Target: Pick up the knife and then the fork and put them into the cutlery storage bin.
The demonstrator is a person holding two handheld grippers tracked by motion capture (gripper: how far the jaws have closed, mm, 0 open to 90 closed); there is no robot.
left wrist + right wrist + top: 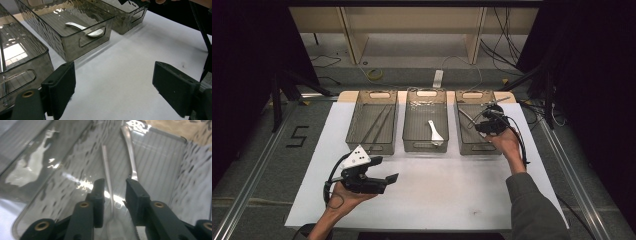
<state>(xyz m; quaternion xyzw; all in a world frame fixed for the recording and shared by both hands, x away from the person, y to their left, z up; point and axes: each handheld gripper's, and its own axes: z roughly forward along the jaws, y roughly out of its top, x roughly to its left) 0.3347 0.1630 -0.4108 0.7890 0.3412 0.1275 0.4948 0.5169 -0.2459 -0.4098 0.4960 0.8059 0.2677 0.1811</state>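
Three smoky clear bins stand in a row at the back of the white table (437, 195). My right gripper (484, 121) reaches down into the right bin (479, 150). In the right gripper view its jaws (115, 195) stand a little apart, and a slim metal utensil (108, 175) lies on the bin floor between them, clear of both pads. A second metal utensil (130, 150) lies beside it and runs under the right-hand jaw. My left gripper (388, 179) rests low over the table's front left, its jaws (113, 87) wide open with nothing between them.
The middle bin (425, 148) holds a white spoon (435, 132), which the left gripper view shows as the white spoon (85, 28). Thin dark sticks (379, 125) lie in the left bin (372, 150). Cables and shelf legs sit on the floor beyond the table.
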